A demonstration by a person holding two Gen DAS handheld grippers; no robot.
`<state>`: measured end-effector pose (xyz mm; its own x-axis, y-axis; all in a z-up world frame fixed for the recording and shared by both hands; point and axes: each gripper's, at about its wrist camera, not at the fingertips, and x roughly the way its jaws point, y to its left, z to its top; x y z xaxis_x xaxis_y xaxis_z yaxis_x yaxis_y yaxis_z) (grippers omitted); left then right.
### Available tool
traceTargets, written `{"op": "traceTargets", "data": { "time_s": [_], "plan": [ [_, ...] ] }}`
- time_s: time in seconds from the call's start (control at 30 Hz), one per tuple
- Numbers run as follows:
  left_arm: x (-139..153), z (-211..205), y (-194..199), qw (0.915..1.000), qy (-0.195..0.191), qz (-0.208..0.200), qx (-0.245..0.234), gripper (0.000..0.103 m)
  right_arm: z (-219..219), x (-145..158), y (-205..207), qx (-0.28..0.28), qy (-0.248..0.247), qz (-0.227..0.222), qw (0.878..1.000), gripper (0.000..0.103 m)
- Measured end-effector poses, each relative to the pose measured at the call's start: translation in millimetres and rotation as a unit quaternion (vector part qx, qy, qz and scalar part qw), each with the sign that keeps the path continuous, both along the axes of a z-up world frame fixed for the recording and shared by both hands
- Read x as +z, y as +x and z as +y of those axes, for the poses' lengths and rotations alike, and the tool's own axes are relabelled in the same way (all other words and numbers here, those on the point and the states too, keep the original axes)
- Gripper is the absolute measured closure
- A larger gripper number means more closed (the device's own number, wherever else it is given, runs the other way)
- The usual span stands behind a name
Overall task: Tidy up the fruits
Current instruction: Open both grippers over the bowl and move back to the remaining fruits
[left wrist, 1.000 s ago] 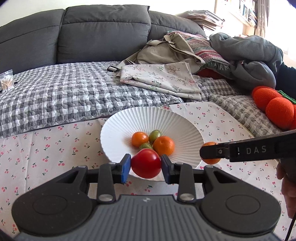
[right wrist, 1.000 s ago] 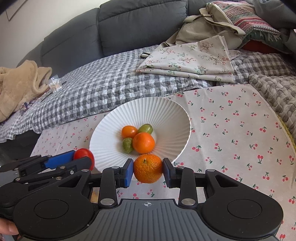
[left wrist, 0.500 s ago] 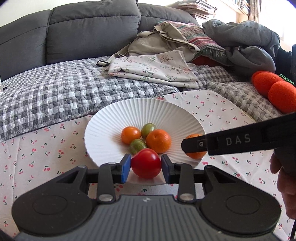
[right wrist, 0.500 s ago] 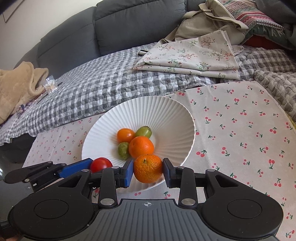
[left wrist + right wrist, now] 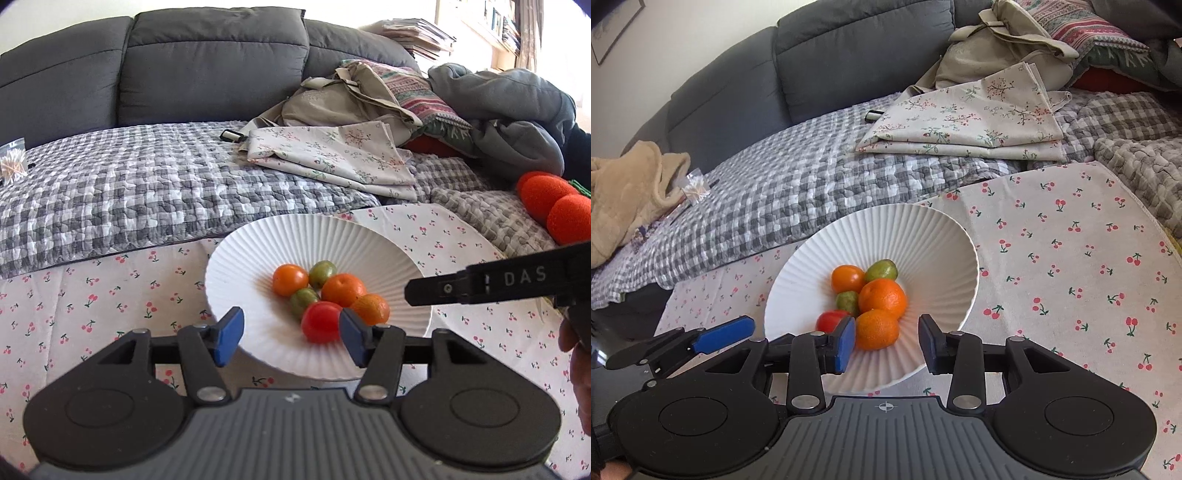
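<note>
1. Risk: red tomato (image 5: 320, 322) lies just beside the left claw's (image 5: 291, 336) right pad, maybe touching. If the claw is drawn back w/o lifting clear, that pad could drag it off the pile & over the plate (image 5: 236, 266) rim.
2. Risk: near tangerine (image 5: 877, 329) sits by the right claw's (image 5: 887, 344) left pad, low on the sloped plate wall. A nudge could roll it, or shove the other fruit.
3. Risk: both claws crowd the same near rim; a careless pull-back may knock them together or tip the plate.
4. Left claw: jaws have just been opening, now spread wide. Tomato lies between them, not pinched.
5. Right claw: jaws have just been opening a little, parted. Tangerine is free of the right pad; nothing gripped.
6. Fruit: tomato, two tangerines, an orange tomato (image 5: 290, 280) & two green ones all rest clustered in the plate on the cherry-print cloth (image 5: 1071, 258).
</note>
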<state>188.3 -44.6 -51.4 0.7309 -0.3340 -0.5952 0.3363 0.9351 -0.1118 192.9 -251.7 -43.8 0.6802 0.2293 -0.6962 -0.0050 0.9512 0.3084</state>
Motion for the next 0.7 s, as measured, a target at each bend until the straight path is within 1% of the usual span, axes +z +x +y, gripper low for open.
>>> {"op": "traceTargets", "data": {
  "time_s": [0.07,0.13,0.2,0.23,0.27,0.3,0.37,0.43,0.47,0.53,0.6,0.63,0.7],
  "plan": [
    [4.5,8.8,0.4,0.9998,-0.014,0.005,0.013,0.046,-3.0,2.9,-2.1,-0.008,0.001,0.006,1.000,0.063],
    [8.5,15.9,-0.3,0.9994,-0.022,0.009,0.024,0.046,-5.4,6.0,-4.8,-0.012,0.004,0.009,1.000,0.059],
    [10.9,21.0,-2.6,0.9991,-0.025,0.012,0.033,0.046,-5.6,9.0,-8.3,-0.013,0.002,0.010,1.000,0.048],
    [11.5,22.7,-3.8,0.9989,-0.026,0.016,0.037,0.046,-4.8,10.3,-10.3,-0.012,0.000,0.012,1.000,0.045],
    [11.8,24.4,-5.5,0.9987,-0.026,0.020,0.039,0.046,-4.0,11.4,-12.5,-0.010,-0.002,0.014,1.000,0.035],
    [12.0,25.8,-7.2,0.9985,-0.025,0.024,0.042,0.046,-3.1,12.3,-14.9,-0.009,-0.002,0.014,1.000,0.029],
    [12.3,28.5,-10.7,0.9982,-0.022,0.031,0.047,0.045,-1.0,14.0,-18.7,-0.005,-0.002,0.017,1.000,0.027],
    [13.5,29.8,-14.9,0.9979,-0.016,0.038,0.049,0.045,1.5,16.6,-23.4,0.001,0.000,0.020,1.000,0.022],
    [14.8,30.3,-17.8,0.9979,-0.012,0.040,0.050,0.044,2.9,18.3,-26.6,0.005,0.000,0.021,1.000,0.017],
    [17.2,29.6,-22.9,0.9976,-0.001,0.042,0.055,0.039,6.8,22.1,-34.1,0.014,-0.007,0.022,1.000,0.013],
    [18.8,29.1,-27.8,0.9970,0.010,0.044,0.062,0.027,12.5,26.5,-44.2,0.023,-0.024,0.018,0.999,0.007],
    [19.6,28.9,-30.3,0.9967,0.017,0.046,0.066,0.024,16.1,28.6,-48.7,0.027,-0.037,0.015,0.999,0.006],
    [20.6,28.9,-35.2,0.9959,0.026,0.047,0.072,0.014,23.5,33.3,-56.2,0.035,-0.072,0.006,0.997,0.004]
  ]
}}
